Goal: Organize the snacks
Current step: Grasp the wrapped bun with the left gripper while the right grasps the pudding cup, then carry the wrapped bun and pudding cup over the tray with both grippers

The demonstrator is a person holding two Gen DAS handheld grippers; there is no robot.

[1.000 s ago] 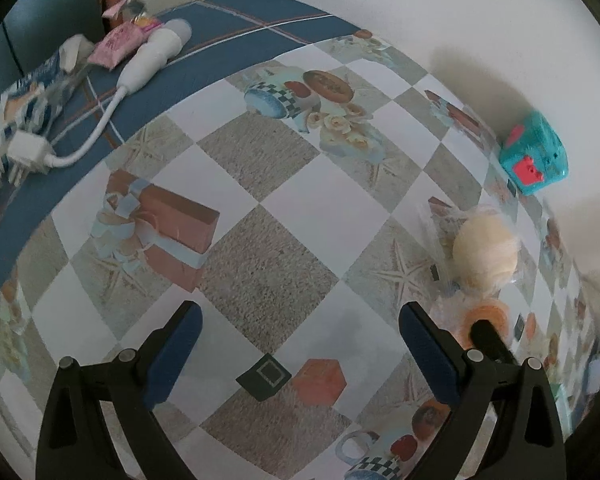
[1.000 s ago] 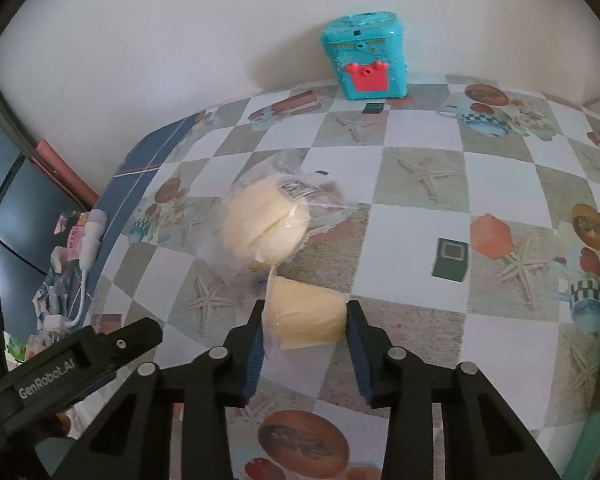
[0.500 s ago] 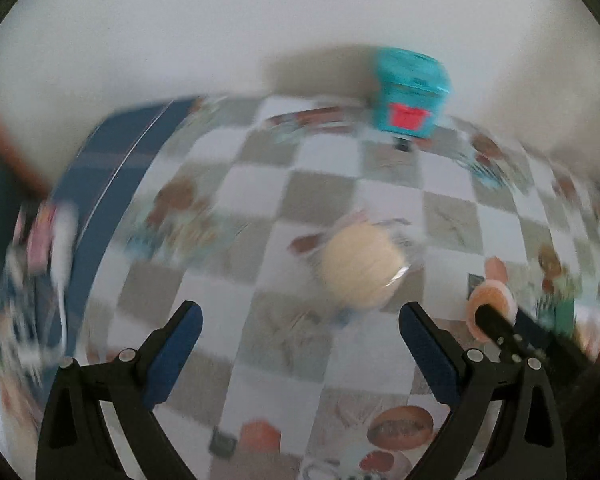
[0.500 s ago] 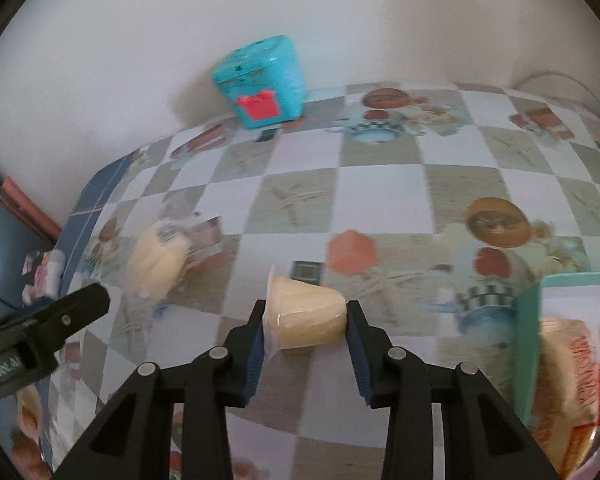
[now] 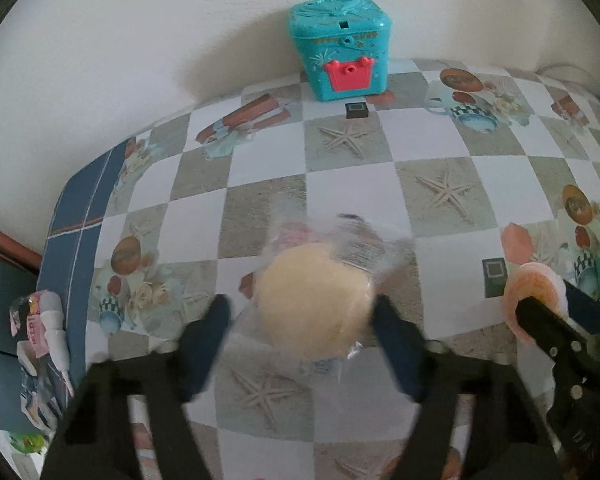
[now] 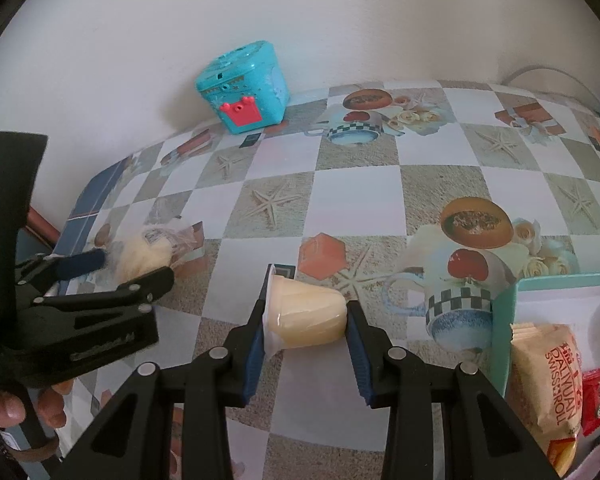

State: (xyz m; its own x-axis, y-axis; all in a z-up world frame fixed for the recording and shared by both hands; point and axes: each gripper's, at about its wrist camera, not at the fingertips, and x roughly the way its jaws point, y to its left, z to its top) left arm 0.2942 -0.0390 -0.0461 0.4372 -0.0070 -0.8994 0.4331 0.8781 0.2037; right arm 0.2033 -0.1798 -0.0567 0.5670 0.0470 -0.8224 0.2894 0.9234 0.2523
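Closing around the wrapped bun on the surface, well in front of the teal toy box, the left claw had not yet pinched it, while the right claw gripped a pudding cup sideways, probably for the teal tray.

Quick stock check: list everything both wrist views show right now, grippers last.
Bun: 1, pale yellow, clear wrap, on cloth between left pads.
Jelly cup: 1, cream, on its side in right gripper.
Toy box: 1, teal, red clasp, by wall.
Tray: 1, teal, right edge.
Swiss roll pack: 1, tan, in tray.
Tablecloth: 1, checked.
Left gripper: black, closing round bun.
Right gripper: black, shut on cup.
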